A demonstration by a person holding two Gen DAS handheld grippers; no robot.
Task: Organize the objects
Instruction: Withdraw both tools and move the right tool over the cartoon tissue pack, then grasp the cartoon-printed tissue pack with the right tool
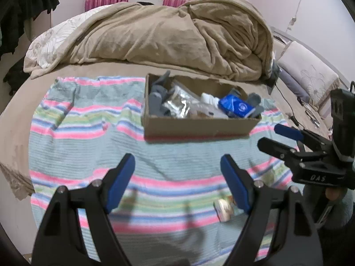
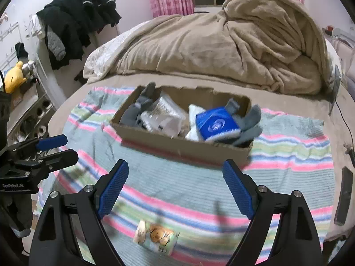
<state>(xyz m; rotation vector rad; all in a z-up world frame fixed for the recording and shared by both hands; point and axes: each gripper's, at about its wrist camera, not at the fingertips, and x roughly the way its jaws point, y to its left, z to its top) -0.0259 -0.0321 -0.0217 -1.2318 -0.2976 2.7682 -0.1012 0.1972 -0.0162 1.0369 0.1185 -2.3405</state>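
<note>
Jaws on both the left gripper [image 1: 177, 182] and right gripper [image 2: 175, 187] stand released and empty. One small printed packet [image 2: 156, 237] lies on the striped towel [image 2: 288, 155], near the brown cardboard box [image 2: 177, 148]; its flat, soft shape could slip a pinch.

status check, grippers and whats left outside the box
Left gripper open, empty. Right gripper open, empty. Small packet on striped towel, outside cardboard box. Nothing in the way.
</note>
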